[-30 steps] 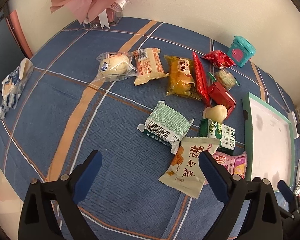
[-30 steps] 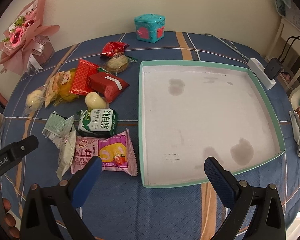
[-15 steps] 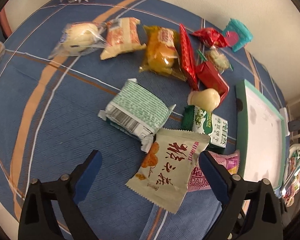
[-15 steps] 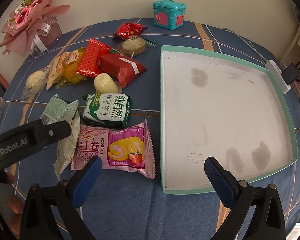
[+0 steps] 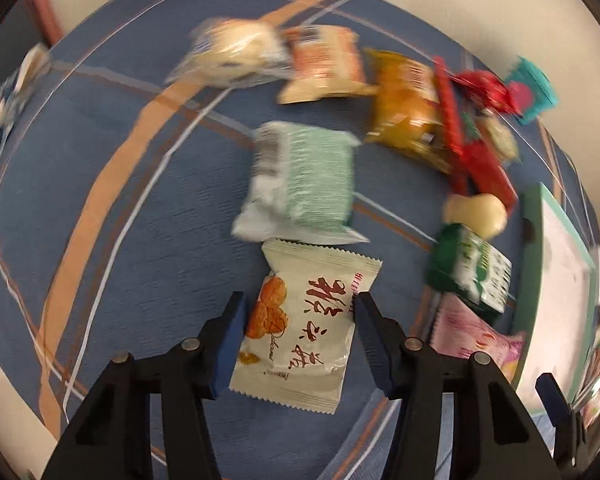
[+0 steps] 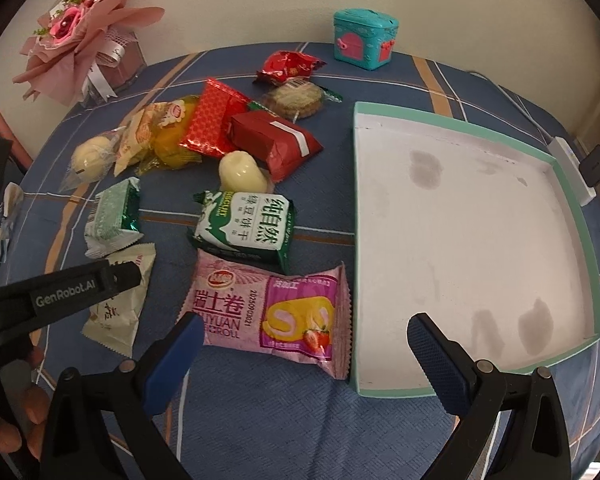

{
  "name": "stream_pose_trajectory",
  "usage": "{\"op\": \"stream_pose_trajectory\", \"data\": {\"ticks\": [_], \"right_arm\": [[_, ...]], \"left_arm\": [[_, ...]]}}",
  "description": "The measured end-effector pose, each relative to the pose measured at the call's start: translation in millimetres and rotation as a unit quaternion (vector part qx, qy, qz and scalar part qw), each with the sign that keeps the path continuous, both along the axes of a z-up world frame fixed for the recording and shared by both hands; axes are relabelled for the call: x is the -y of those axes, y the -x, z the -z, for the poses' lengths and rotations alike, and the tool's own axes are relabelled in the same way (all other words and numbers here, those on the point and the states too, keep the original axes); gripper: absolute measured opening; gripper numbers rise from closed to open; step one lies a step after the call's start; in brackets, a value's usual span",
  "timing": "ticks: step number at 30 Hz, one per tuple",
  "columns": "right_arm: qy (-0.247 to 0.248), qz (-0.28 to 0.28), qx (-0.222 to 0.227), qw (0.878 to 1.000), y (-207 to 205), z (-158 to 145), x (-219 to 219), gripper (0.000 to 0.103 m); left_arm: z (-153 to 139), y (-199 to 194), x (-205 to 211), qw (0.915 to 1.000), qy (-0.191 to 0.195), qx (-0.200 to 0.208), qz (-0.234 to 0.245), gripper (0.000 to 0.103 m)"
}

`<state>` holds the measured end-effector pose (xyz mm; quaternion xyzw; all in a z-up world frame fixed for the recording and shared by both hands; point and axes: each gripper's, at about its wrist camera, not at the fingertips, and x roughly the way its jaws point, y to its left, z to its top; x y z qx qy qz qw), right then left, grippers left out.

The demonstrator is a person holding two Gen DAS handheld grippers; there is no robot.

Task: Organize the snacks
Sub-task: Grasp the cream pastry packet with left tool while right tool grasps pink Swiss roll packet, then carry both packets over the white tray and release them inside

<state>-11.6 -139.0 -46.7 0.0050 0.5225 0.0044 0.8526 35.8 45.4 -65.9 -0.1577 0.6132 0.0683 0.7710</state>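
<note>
Left tongs (image 5: pixel 298 312): its jaws had just been closing, the cream packet (image 5: pixel 300 324) between them — the right pad touched the packet's edge, the left pad stood just beside it, so a firm grip could not be told.
Cream packet: lay flat on the worktop (image 5: pixel 132 248), just below the pale green packet (image 5: pixel 304 180).
Right tongs (image 6: pixel 304 344): wide open, holding nothing, above the gap between the pink roll packet (image 6: pixel 268 312) and the tray (image 6: pixel 596 296).
Pink roll packet: beside the tray's left wall, touching the green biscuit packet (image 6: pixel 244 228) behind it.
Tray: white inside, teal rim, no snacks in it.
Other snacks: red, yellow and clear packets clustered further back — all on the blue checked cloth.
Person: fingers (image 6: pixel 32 408) seen at the lower left of the right wrist view.
</note>
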Motion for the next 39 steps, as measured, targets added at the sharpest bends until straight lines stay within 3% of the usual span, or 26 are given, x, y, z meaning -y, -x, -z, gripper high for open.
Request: {"op": "stream_pose_trajectory", "data": {"ticks": [3, 7, 12, 25, 29, 34, 39], "right_arm": [[-0.002, -0.027, 0.011, 1.0, -4, -2, -11, 0.1], [-0.008, -0.053, 0.018, 0.998, -14, -4, -21, 0.09], [-0.019, -0.092, 0.02, 0.995, -24, -2, -31, 0.09], [-0.1, -0.046, -0.066, 0.992, -22, 17, -5, 0.081], [-0.089, -0.053, -0.075, 0.992, -15, 20, -6, 0.076], [-0.05, -0.068, -0.087, 0.993, -12, 26, -18, 0.058], [-0.006, -0.074, -0.082, 0.994, -9, 27, -24, 0.043]], "left_arm": [[3, 2, -6, 0.9998, 0.011, -0.007, -0.018, 0.056], [5, 2, -5, 0.9998, 0.003, -0.013, -0.017, 0.058], [11, -6, -3, 0.9998, 0.003, -0.015, -0.016, 0.058], [8, -1, -10, 0.9997, 0.001, -0.023, -0.01, 0.059], [10, -2, -1, 0.9993, -0.018, -0.031, 0.006, 0.058], [13, -4, 13, 0.9973, -0.056, -0.036, 0.032, 0.058], [15, -5, 19, 0.9964, -0.067, -0.035, 0.037, 0.057]]}}
